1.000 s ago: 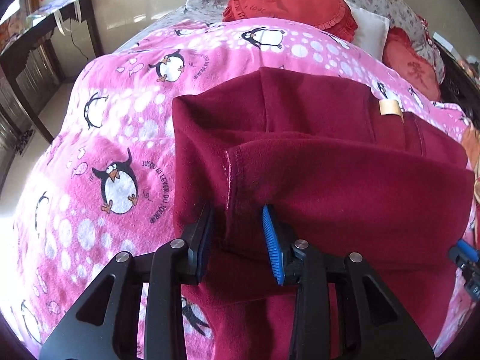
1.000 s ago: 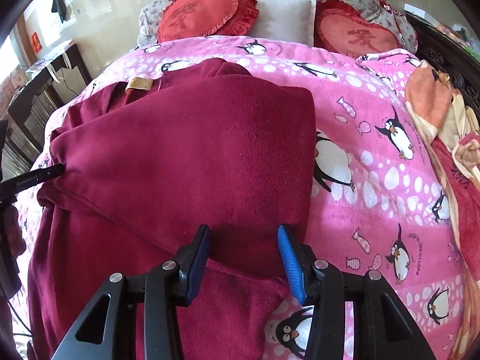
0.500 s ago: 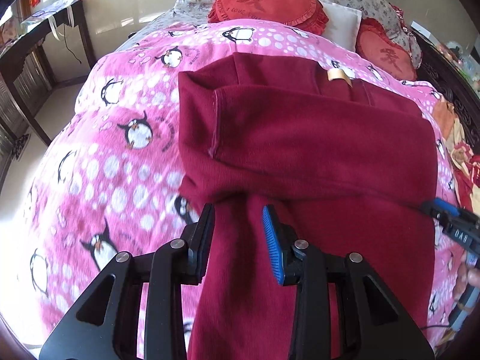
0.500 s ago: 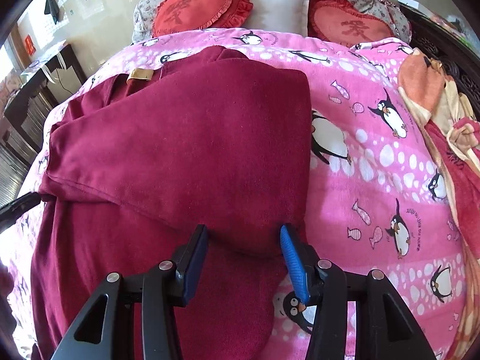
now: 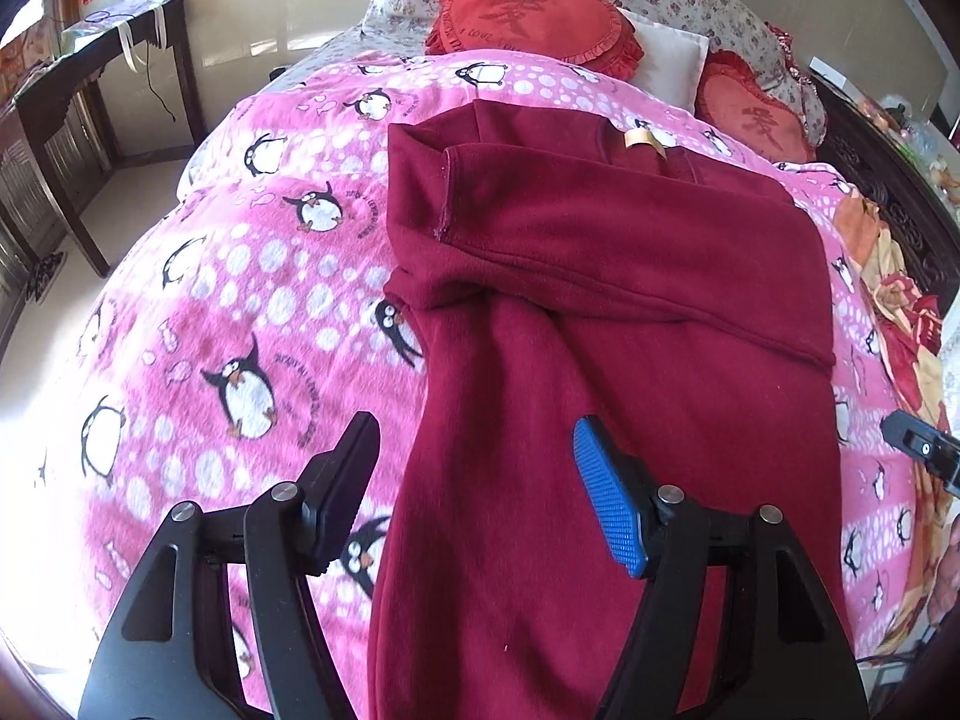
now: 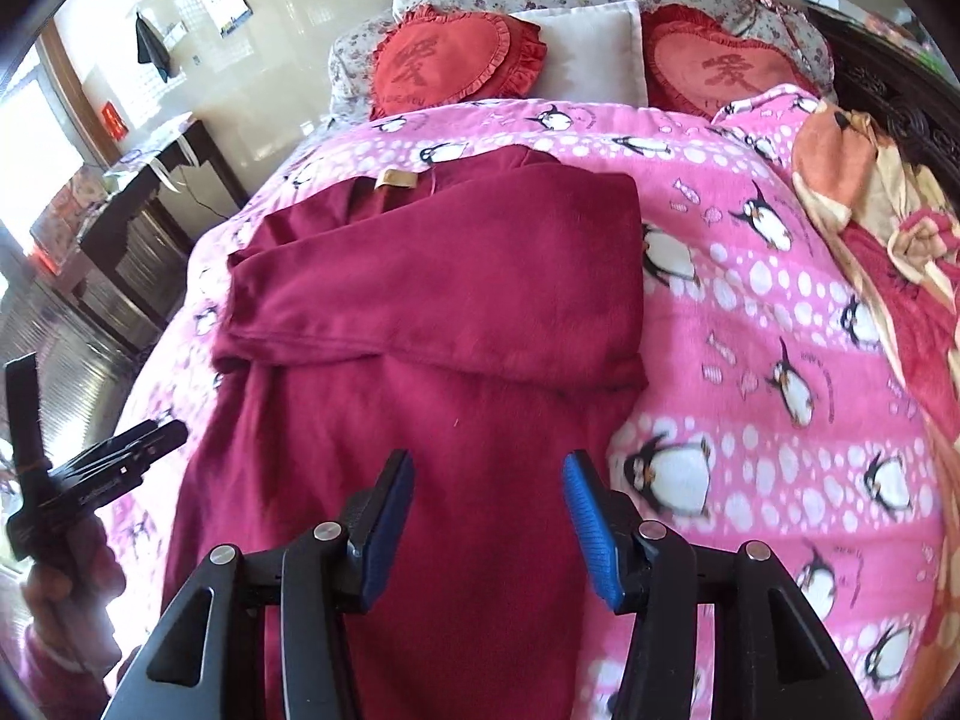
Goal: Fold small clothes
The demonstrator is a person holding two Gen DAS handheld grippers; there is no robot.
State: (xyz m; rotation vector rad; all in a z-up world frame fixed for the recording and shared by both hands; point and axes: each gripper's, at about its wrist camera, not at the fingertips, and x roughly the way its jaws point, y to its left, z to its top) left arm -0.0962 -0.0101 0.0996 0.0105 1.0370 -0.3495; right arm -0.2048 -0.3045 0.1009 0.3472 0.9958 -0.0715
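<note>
Lying limp ahead of both spread, empty hand-held grippers (image 5: 474, 480) (image 6: 489, 516), the soft fleece garment (image 6: 468, 312) wants pinching at its near hem corners.

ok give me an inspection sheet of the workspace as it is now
Surface: bed under a pink penguin blanket.
Job's things: one maroon garment, far part folded over, near part lying long toward the cameras; tan label at its far end.
Clutter: orange-red bedding bunched at the bed's right edge.
Grippers: left gripper open, holding nothing; right gripper open, holding nothing.
Cables: thin dark cord by the dark table.
Surroundings: two red cushions, white pillow, tiled wall.
</note>
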